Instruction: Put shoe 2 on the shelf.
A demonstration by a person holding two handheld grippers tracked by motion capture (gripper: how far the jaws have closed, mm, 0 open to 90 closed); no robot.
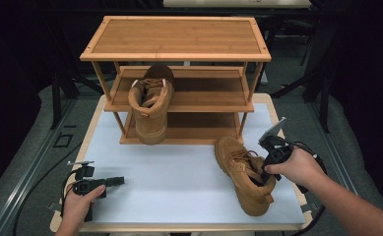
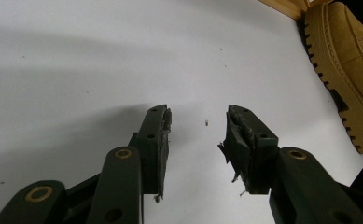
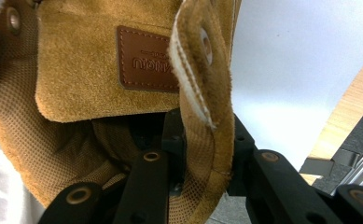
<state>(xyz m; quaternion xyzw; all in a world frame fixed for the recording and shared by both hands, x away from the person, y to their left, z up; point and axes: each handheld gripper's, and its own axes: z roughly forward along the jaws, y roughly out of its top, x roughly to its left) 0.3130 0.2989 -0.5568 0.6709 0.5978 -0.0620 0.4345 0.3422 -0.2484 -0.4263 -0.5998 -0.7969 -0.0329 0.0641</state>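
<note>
Tan suede boot on white mat: my right gripper clamps its collar. Mate boot already on shoe rack. Left gripper half open, empty. I judge half done.

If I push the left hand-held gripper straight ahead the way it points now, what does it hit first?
Probably the boot held by the right hand-held gripper. The left hand-held gripper is open over bare white mat, aimed rightward; the boot's sole edges its view, so it may pass close.
</note>
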